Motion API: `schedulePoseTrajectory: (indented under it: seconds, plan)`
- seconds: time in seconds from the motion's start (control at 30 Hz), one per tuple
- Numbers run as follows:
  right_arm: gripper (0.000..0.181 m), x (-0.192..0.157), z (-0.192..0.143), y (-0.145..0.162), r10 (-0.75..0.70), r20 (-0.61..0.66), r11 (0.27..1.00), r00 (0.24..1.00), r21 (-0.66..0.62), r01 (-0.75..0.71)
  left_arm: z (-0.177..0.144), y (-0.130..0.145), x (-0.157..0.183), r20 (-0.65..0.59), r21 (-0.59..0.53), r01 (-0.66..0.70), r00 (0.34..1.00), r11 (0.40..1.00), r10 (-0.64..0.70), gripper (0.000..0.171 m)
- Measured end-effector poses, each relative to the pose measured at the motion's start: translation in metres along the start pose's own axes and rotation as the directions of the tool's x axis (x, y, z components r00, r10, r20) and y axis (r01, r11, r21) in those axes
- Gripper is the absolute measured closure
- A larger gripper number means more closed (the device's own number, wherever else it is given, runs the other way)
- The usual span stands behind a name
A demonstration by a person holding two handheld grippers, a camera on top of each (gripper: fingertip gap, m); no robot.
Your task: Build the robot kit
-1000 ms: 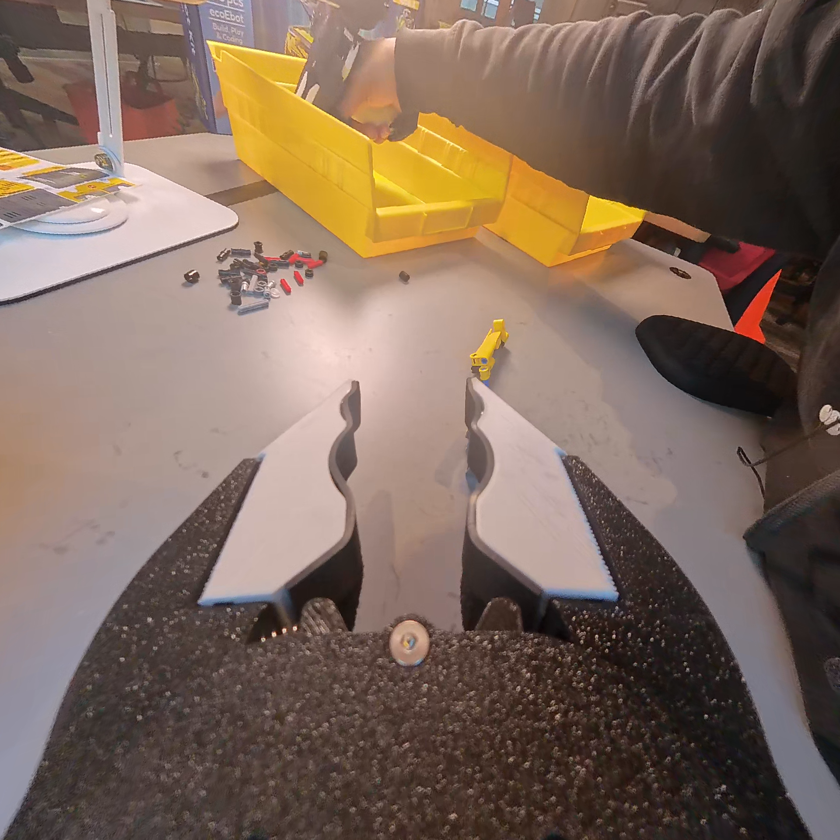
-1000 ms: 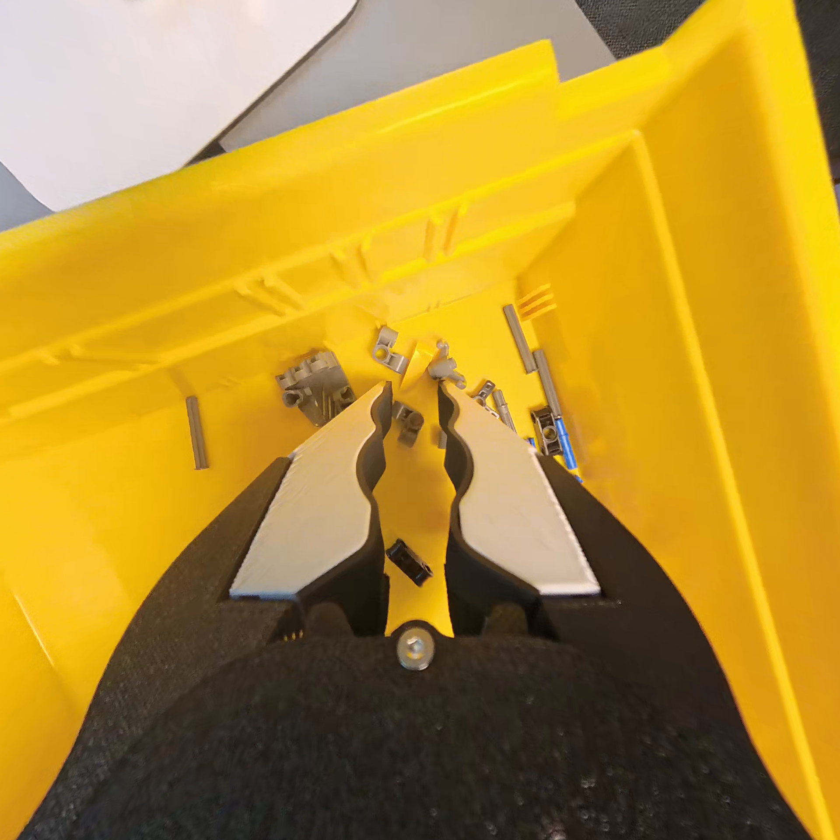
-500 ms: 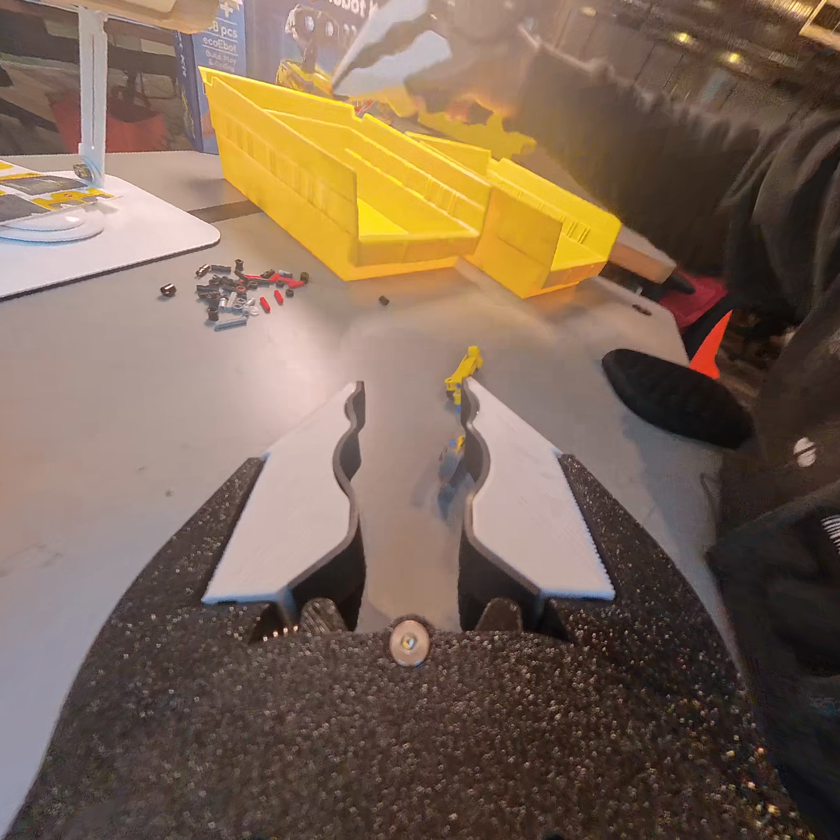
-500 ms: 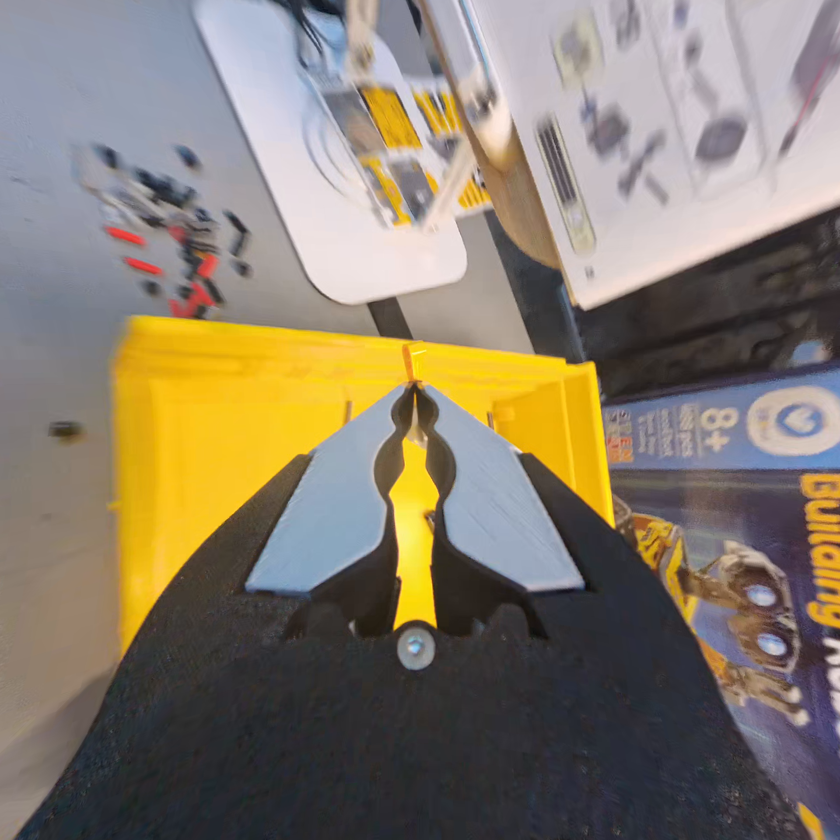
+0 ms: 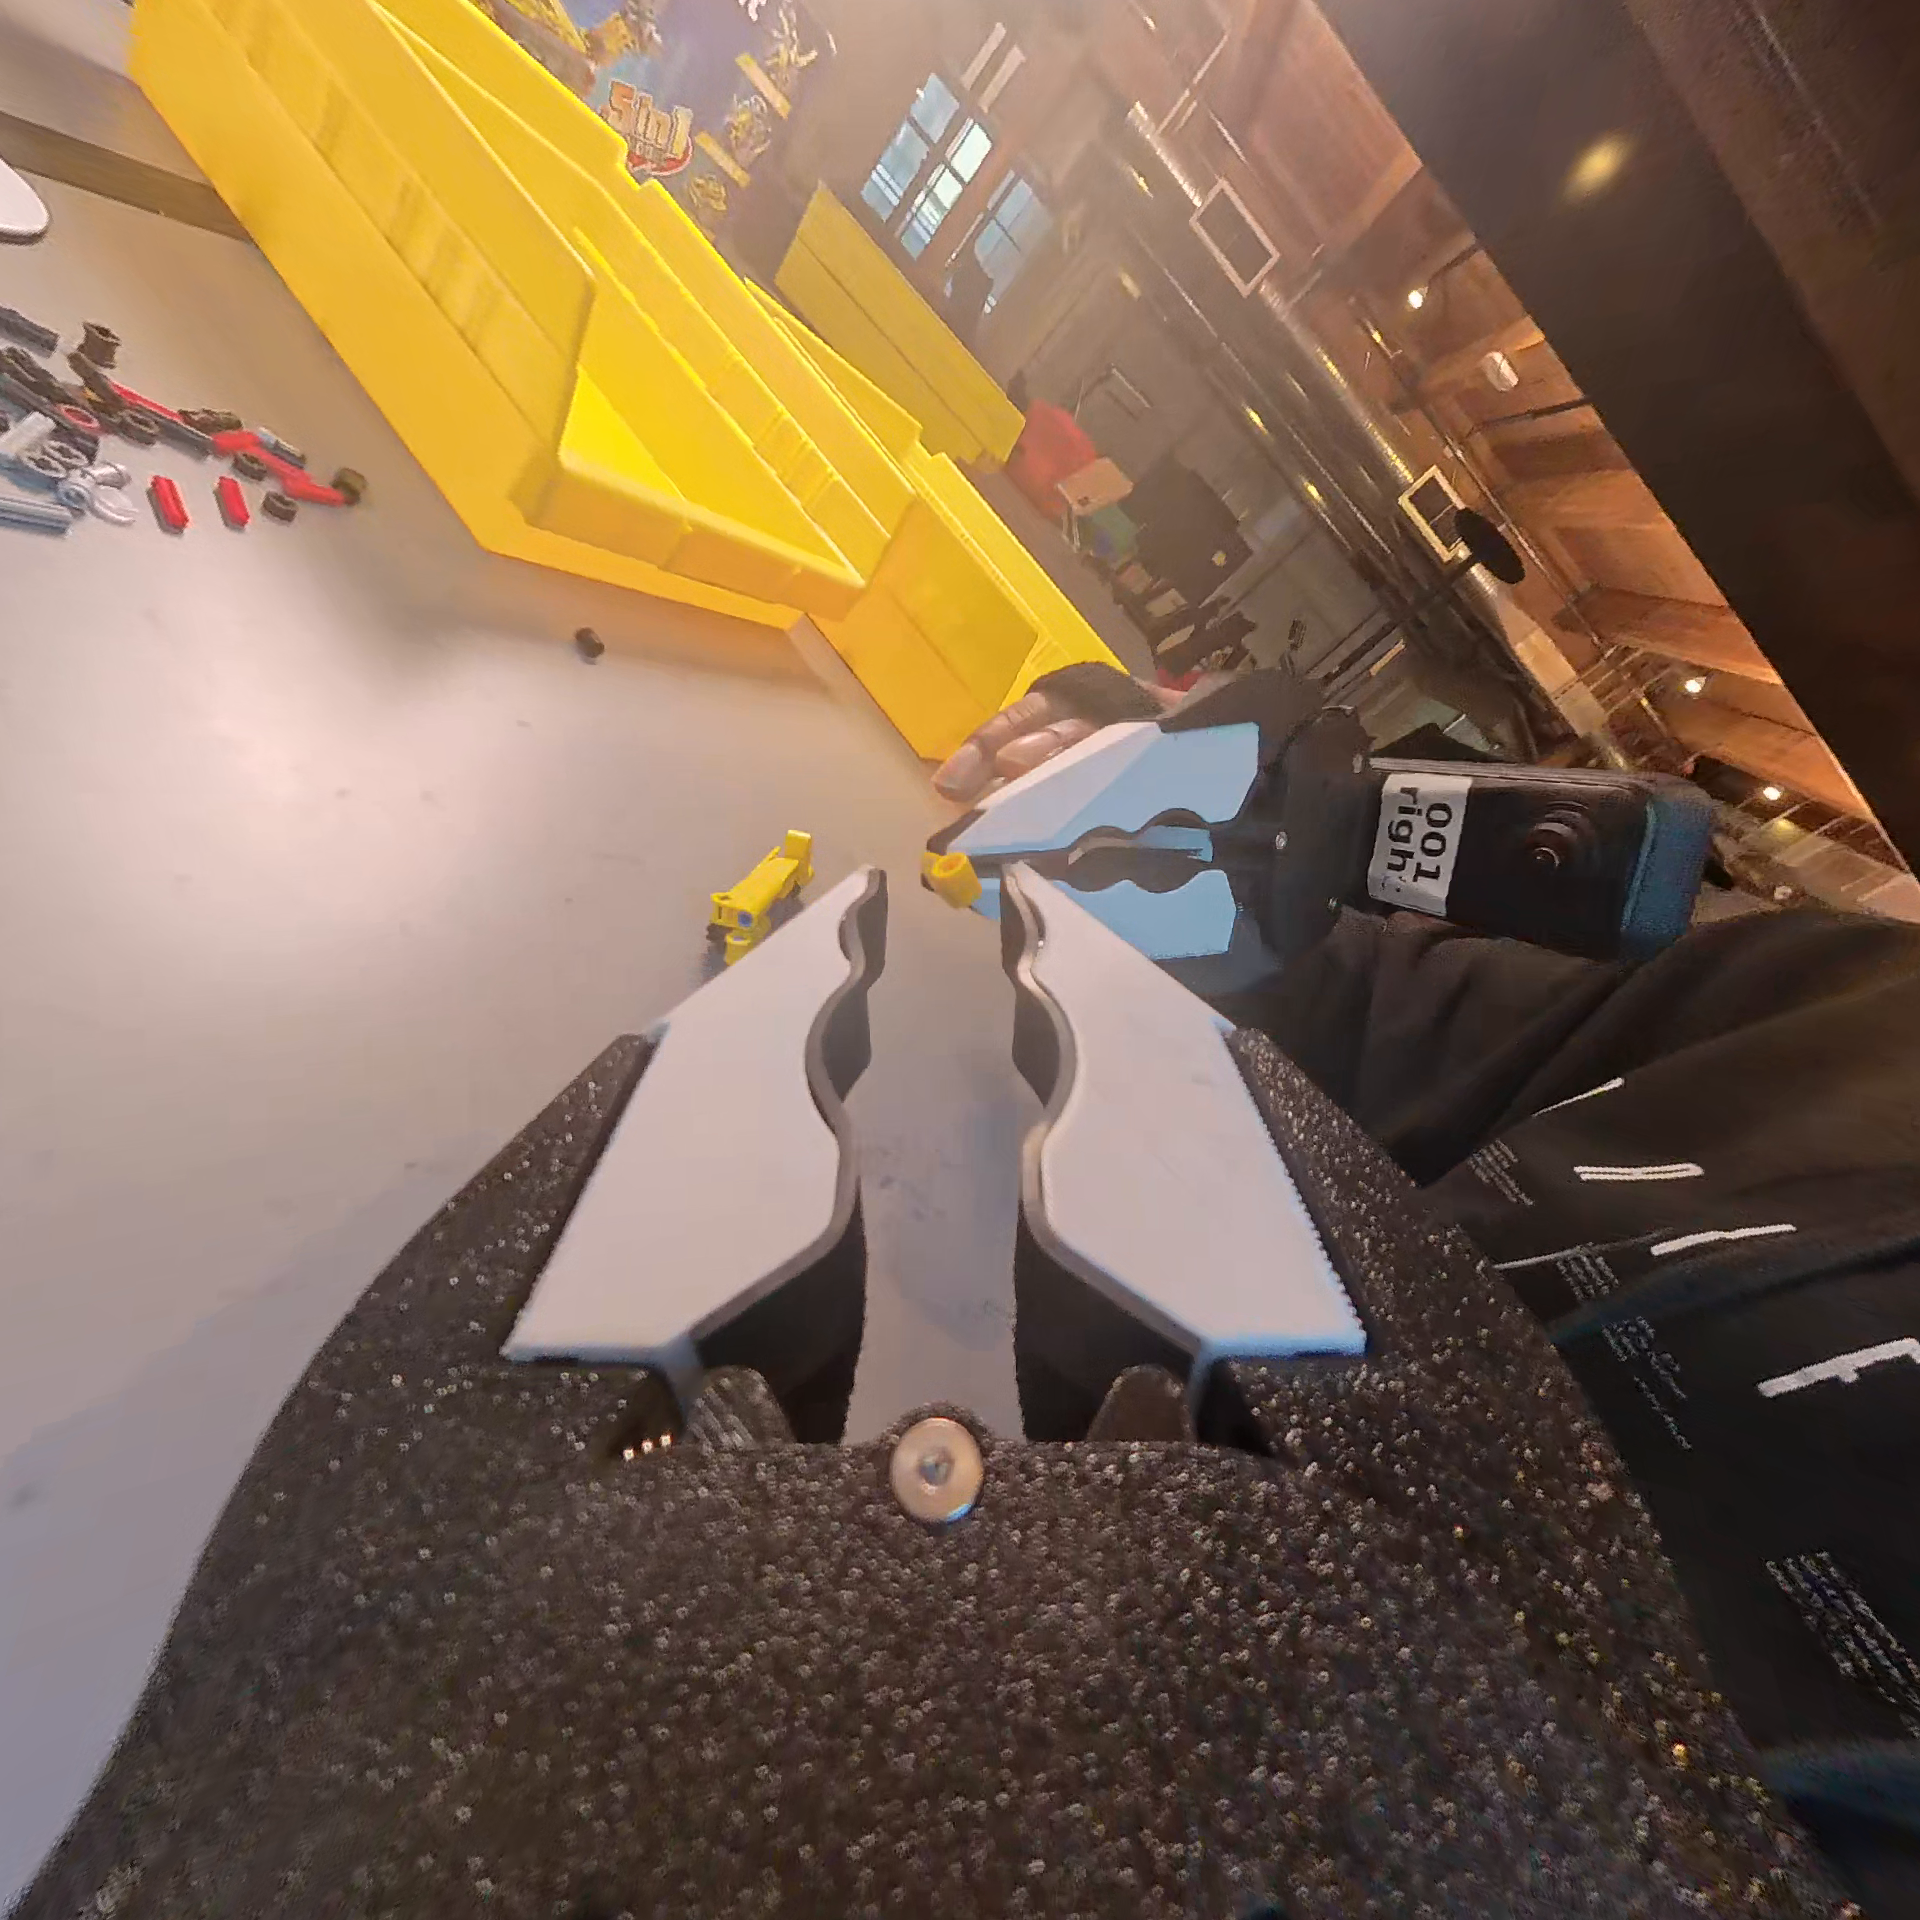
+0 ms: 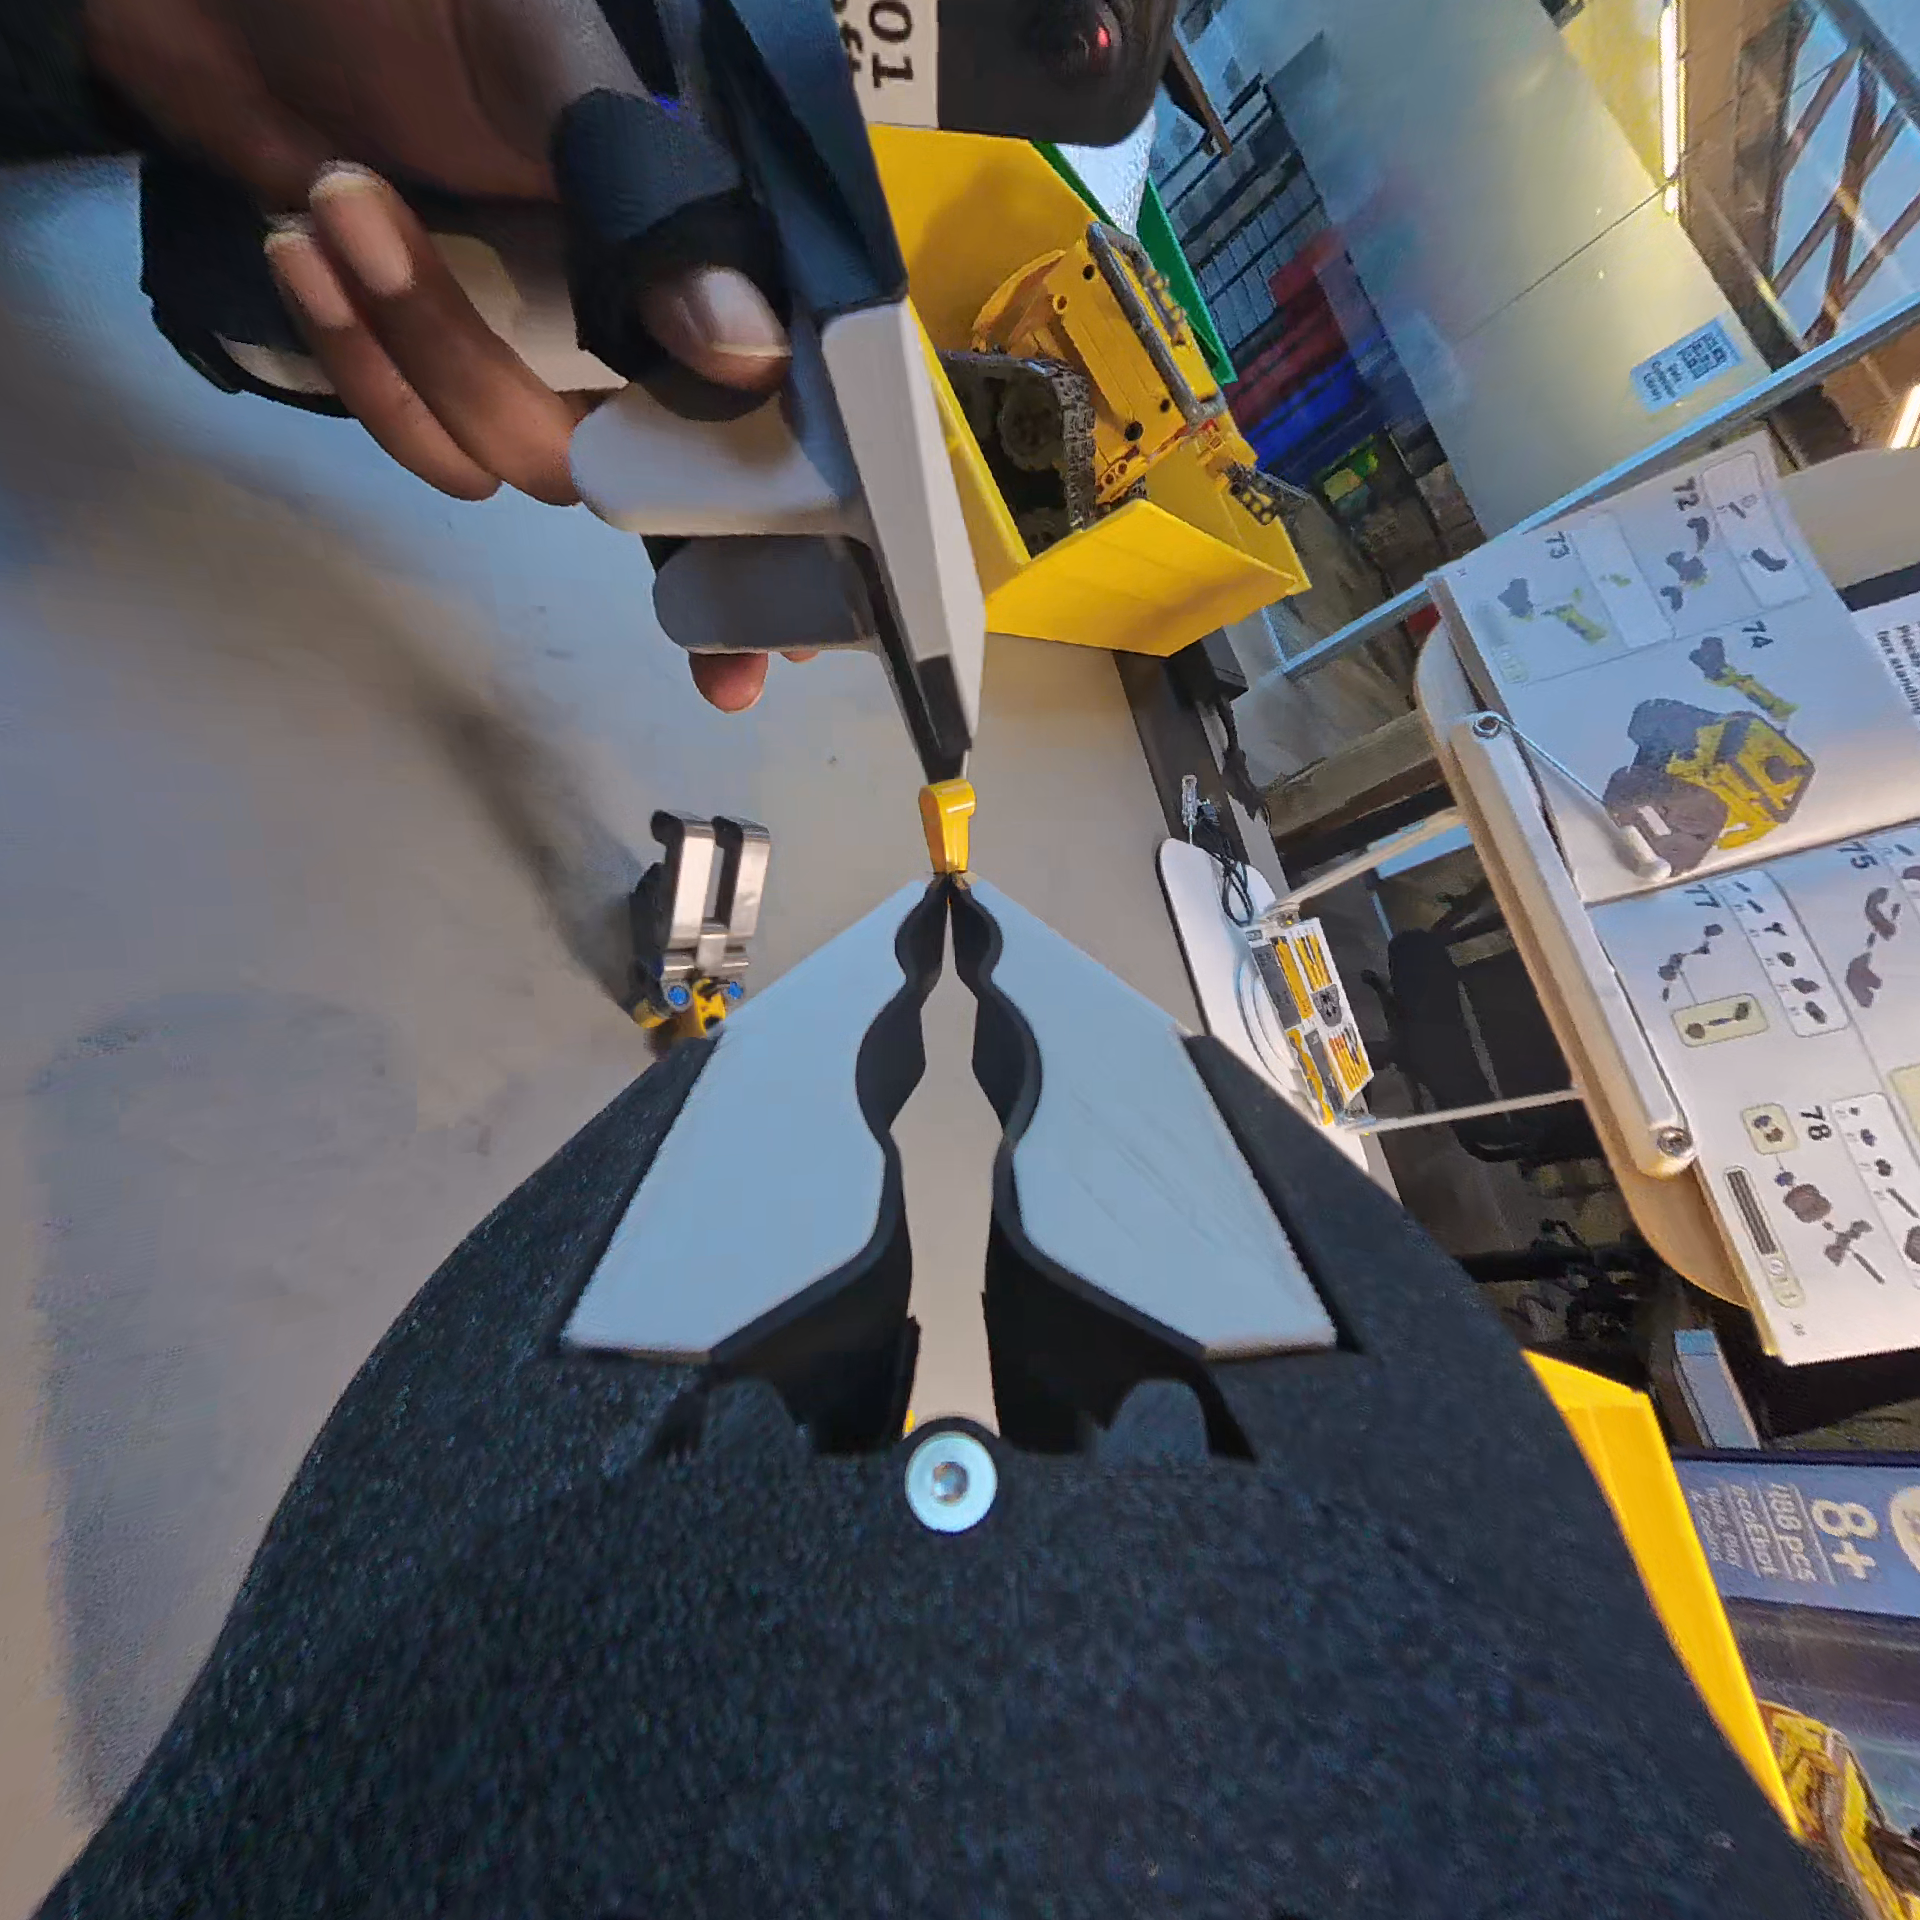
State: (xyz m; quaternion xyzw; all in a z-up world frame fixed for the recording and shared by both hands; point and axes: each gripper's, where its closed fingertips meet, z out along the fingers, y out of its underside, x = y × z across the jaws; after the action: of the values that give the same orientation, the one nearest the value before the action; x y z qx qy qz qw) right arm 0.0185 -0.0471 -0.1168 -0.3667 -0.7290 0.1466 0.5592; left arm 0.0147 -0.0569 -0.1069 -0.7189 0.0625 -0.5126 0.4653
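– Presently, how do the two tools stand?

– The right gripper (image 6: 948, 883) is pressed together at its very tips, pinching a small yellow piece (image 6: 947, 836) by one end, clear of the grey table (image 5: 312, 831). The left gripper (image 5: 943, 883) is spread and holds nothing. The yellow piece sits at the mouth of its gap. Whether either finger touches the piece cannot be told.

– Is the hold sound?

– In my judgement it is shallow: only the tips bear, and most of the piece stands proud. An even squeeze and a steady wrist are advisable, since any twist could pivot the piece out. The spread fingers would do best to meet the free end squarely, not at a slant.

– What is the count?

– The count is as follows:
- Grippers: two.
- Hand: one (image 6: 416, 312) in view, gripping the left tool.
- Held yellow pieces: one.
- Small yellow-and-grey assembly (image 5: 758, 899): one, lying on the table just beside the left fingers.
- Lone black part (image 5: 590, 644): one, near the bins.
- Scatter of black, red and grey parts (image 5: 104, 447): too many and too small to count.
- Yellow bins (image 5: 416, 312): at least three. The rows overlap, so no exact figure.
- Built yellow model (image 6: 1091, 364): one, inside a bin.
- Instruction booklet (image 6: 1714, 779): one, open on a stand.
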Motion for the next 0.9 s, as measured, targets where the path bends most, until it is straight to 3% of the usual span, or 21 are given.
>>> schedulePoseTrajectory:
  seconds: [0.2, 0.4, 0.6, 0.7, 0.77, 0.9]
  plan:
    - [0.181, 0.004, -0.005, -0.012, -0.138, -0.077, 0.990, 0.987, 0.001, 0.139, 0.005, 0.006, 0.010, -0.004, -0.044, -0.093, 0.996, 0.995, 0.093, 0.164]
    - [0.181, 0.005, -0.009, -0.016, -0.265, -0.142, 0.962, 0.954, 0.033, 0.272, 0.001, 0.002, 0.012, -0.018, -0.020, -0.134, 0.991, 0.991, 0.134, 0.163]
    - [0.181, -0.001, -0.011, -0.015, -0.282, -0.126, 0.953, 0.951, 0.080, 0.293, 0.004, 0.008, 0.009, -0.021, -0.049, -0.161, 0.987, 0.986, 0.160, 0.171]
    - [0.181, 0.001, -0.009, -0.001, -0.084, -0.019, 0.991, 0.996, 0.098, 0.085, 0.003, 0.014, 0.000, 0.027, -0.110, -0.236, 0.970, 0.965, 0.241, 0.171]
    - [0.178, 0.000, -0.011, 0.016, 0.098, 0.119, 0.992, 0.988, 0.071, -0.107, -0.002, 0.015, -0.009, 0.082, -0.156, -0.311, 0.942, 0.938, 0.326, 0.171]
    - [0.166, -0.012, -0.034, 0.040, 0.365, 0.397, 0.926, 0.842, -0.060, -0.372, -0.008, 0.015, -0.018, 0.134, -0.210, -0.383, 0.900, 0.900, 0.414, 0.171]
